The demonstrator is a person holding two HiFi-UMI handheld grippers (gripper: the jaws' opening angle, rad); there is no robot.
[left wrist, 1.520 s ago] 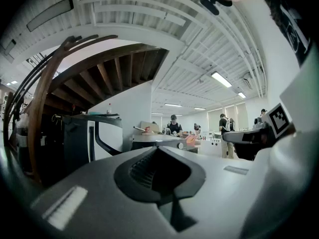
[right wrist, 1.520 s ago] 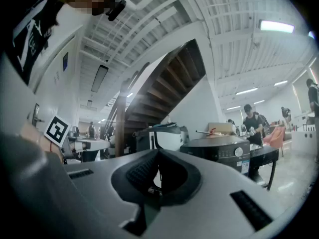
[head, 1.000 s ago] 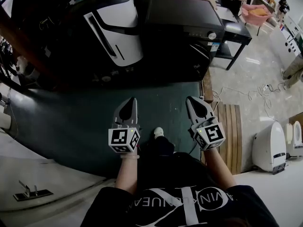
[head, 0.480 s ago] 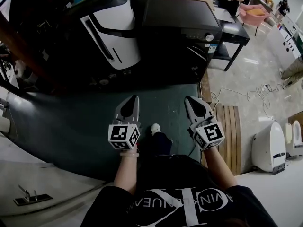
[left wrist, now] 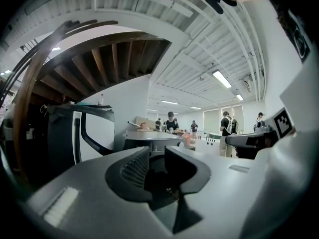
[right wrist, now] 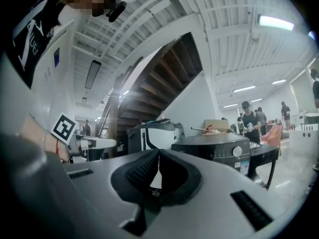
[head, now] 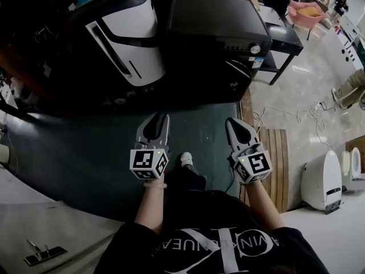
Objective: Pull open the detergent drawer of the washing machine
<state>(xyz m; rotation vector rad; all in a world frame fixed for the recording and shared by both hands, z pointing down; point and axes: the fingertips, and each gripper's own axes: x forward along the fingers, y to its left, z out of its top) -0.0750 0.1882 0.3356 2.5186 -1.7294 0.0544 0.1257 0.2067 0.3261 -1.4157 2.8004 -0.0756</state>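
Approach step; washing machine (head: 219,33) well ahead of me. Left gripper (head: 161,119) just opening, empty; right gripper (head: 232,121) closed, empty. Next: reach drawer.

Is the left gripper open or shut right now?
Open. The left gripper shows its jaws apart with nothing between them; they have just been opening.

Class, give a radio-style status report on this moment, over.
Left claw just opening, empty. Right claw shut, empty. Washing machine ahead, untouched. Only floor mat between.
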